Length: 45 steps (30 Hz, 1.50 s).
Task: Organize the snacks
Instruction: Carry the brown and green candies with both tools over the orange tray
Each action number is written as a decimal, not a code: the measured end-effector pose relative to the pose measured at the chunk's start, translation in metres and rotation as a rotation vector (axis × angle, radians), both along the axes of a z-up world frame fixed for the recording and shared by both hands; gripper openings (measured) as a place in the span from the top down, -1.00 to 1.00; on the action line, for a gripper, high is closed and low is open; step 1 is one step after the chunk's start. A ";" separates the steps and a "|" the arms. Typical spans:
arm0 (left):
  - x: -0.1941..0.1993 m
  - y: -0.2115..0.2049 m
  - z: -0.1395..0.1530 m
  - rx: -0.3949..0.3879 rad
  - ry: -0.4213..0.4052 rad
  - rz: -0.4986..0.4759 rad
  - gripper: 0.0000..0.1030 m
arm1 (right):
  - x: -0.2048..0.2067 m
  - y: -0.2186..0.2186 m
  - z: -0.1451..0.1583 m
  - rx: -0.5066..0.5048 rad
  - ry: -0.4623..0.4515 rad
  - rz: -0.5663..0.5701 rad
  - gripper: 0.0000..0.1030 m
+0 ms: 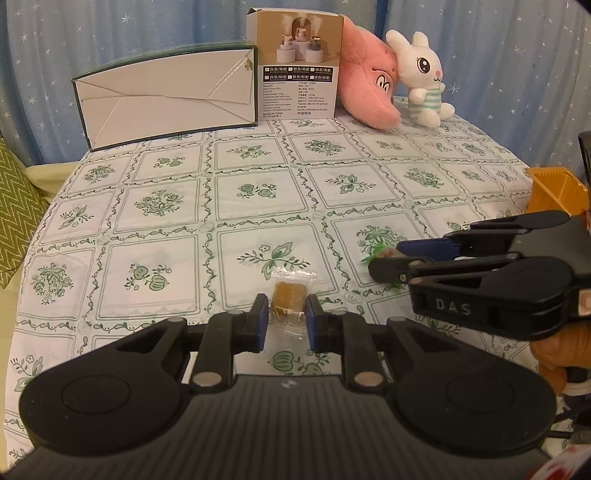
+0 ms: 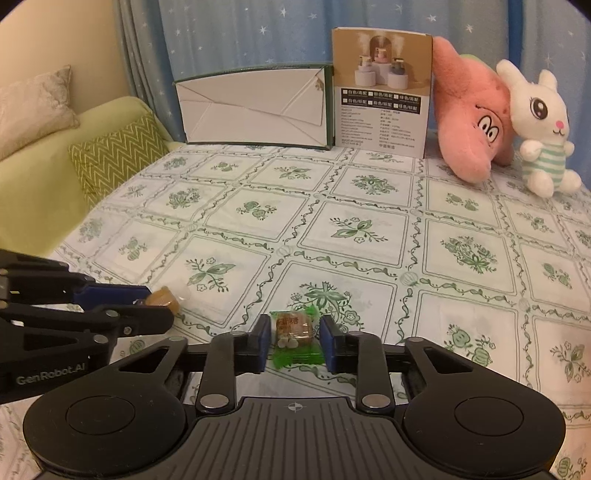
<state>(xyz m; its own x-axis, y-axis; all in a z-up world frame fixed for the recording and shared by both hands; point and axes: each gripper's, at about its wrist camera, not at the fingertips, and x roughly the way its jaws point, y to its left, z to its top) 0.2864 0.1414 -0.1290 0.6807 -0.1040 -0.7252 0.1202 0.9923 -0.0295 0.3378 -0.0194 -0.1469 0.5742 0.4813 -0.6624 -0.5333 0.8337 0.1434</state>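
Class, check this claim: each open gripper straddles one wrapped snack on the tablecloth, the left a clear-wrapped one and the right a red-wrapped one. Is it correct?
One detail is wrong. The right gripper straddles a green-wrapped snack, not a red one, as the right wrist view shows. The rest holds: the left gripper straddles the clear-wrapped snack, and both lie on the tablecloth.

A tablecloth [image 2: 369, 206] with a green floral grid pattern covers the table. At the far edge stands an open white box with a dark green rim [image 2: 255, 110], its opening facing forward. Just beside it, touching, stands an upright carton printed with humidifiers [image 2: 382, 92]. A pink plush star [image 2: 472, 125] leans against that carton, and a white plush rabbit [image 2: 539, 125] sits against the star. A blue star-print curtain [image 2: 240, 33] hangs behind. A green zigzag cushion [image 2: 118, 155] rests on a pale green sofa [image 2: 37, 192]. An orange container [image 1: 554, 188] stands at the table's right edge.
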 end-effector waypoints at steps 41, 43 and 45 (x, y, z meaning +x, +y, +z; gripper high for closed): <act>-0.191 -0.128 0.093 -0.182 -0.050 0.046 0.63 | -0.217 -0.178 0.123 0.064 0.007 -0.342 0.57; -0.198 -0.134 0.096 -0.175 -0.050 0.035 0.63 | -0.226 -0.187 0.127 0.058 0.003 -0.356 0.57; -0.205 -0.141 0.101 -0.164 -0.059 0.019 0.63 | -0.234 -0.196 0.130 0.053 -0.002 -0.370 0.57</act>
